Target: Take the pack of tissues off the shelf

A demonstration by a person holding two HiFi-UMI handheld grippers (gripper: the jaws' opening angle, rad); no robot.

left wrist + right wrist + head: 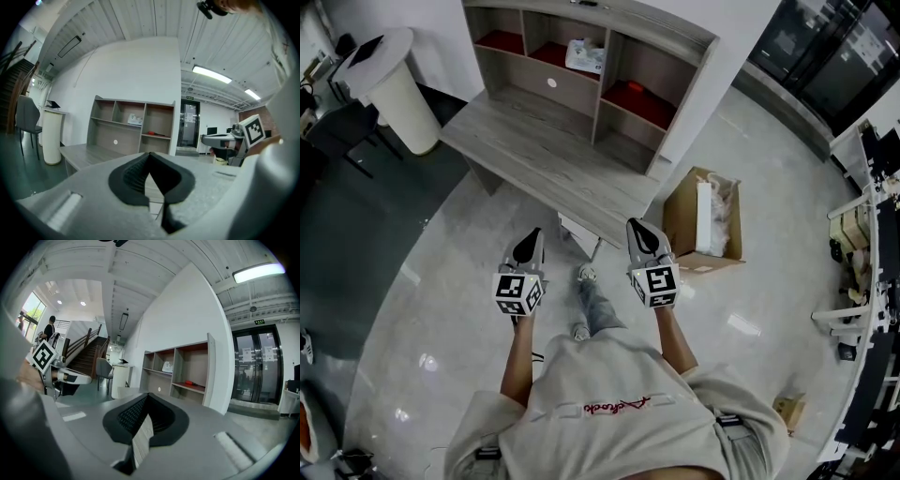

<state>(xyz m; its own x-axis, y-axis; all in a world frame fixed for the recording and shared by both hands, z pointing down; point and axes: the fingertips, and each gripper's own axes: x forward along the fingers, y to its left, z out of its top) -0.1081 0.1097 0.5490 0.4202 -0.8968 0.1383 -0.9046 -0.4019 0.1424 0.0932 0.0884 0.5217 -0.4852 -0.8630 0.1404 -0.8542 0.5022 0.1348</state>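
The pack of tissues (pixel 584 54) was seen lying in the middle upper compartment of the shelf (pixel 607 77), which stood at the back of the grey wooden table (pixel 534 155) against a white wall. A small red thing (pixel 151 133) was found in the compartment to the right of the pack, on a lower board. Both tongs were held side by side over the pale glossy floor (pixel 750 281), in front of the table's near edge and well apart from the pack, with their tips pointed towards the shelf. The left tongs (pixel 532 246) were closed, the dark pads brought together at the tips with nothing gripped between them. The right tongs (pixel 643 236) were closed likewise, tips touching, and only the table and floor could be made out through the slit below the tips. An open cardboard box (pixel 680 220) holding white packing was set on the floor just right of the table. A white round stand (pixel 394 84) was placed to the left of the table, with a dark chair (pixel 337 131) beside it.
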